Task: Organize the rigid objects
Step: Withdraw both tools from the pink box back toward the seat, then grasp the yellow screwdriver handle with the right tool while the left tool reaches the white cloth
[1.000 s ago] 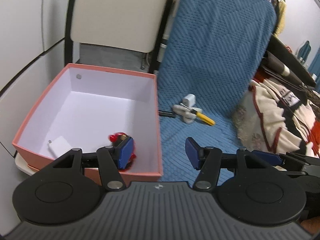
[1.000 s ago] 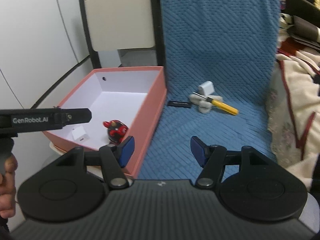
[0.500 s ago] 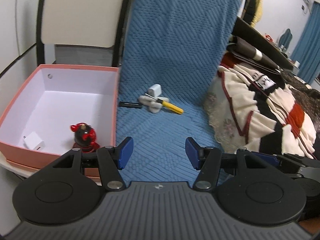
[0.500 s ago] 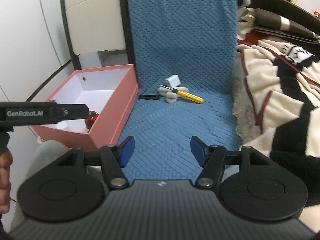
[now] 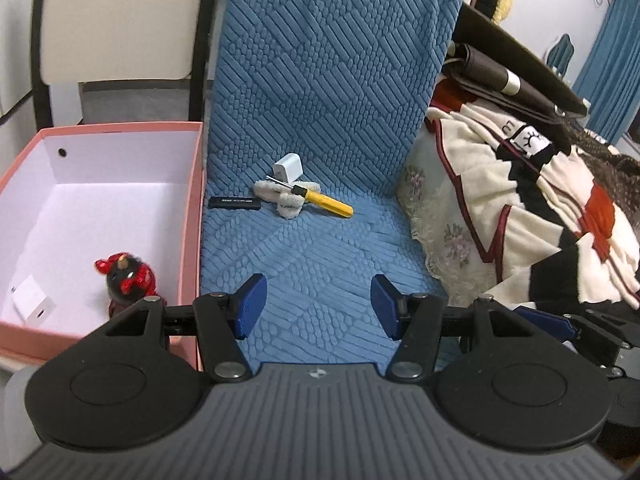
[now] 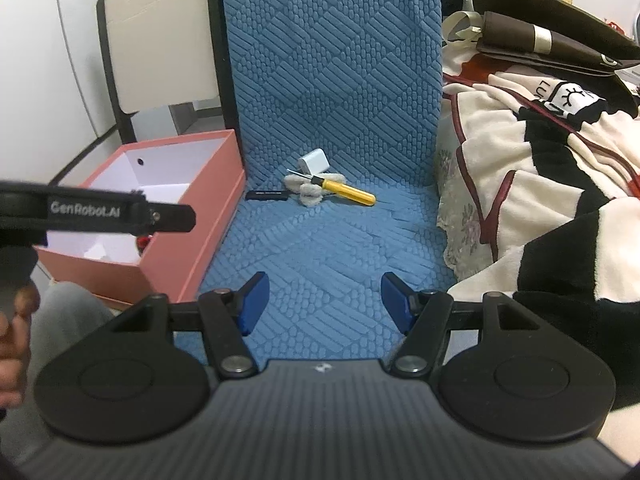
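Soft, even indoor light fills both views, with only faint shadows and a cool blue cast. The fisheye lenses bend straight lines at the edges and darken the corners. In the right view, the hand (image 6: pixel 14 344) at the left edge is blurred.

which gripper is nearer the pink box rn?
Left. The left gripper hangs beside the pink box at its near corner; the right gripper is farther right, over the blue cover. Both empty.

Black ribbed tool (image 5: pixel 318 304), blue pads (image 5: pixel 250 304), silver screws
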The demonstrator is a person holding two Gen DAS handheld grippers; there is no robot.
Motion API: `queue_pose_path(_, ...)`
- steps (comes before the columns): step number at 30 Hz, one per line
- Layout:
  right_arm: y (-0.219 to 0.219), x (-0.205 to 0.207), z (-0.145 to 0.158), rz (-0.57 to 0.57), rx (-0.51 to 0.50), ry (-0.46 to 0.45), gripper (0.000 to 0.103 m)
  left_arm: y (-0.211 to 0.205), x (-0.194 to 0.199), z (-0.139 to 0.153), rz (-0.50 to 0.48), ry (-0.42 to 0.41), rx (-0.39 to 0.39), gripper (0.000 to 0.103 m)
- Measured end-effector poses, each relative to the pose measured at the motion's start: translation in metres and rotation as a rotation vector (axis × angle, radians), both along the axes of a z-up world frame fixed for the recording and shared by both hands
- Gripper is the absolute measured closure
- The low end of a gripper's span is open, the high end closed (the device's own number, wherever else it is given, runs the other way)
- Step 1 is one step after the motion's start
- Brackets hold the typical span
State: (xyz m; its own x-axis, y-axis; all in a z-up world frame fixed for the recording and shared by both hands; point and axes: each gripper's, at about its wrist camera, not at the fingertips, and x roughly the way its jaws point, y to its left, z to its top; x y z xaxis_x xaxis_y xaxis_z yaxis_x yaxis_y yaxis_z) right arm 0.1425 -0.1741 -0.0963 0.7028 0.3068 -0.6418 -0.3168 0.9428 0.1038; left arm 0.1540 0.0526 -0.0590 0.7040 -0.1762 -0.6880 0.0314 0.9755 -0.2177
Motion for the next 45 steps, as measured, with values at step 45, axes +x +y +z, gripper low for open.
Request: queue_pose_path(45, 0.052, 0.199, -0.104, 0.112, -0.16, 0.039, 0.039, 0.009, 0.253, -0.133, -0.026, 0.139, -0.03, 0.043)
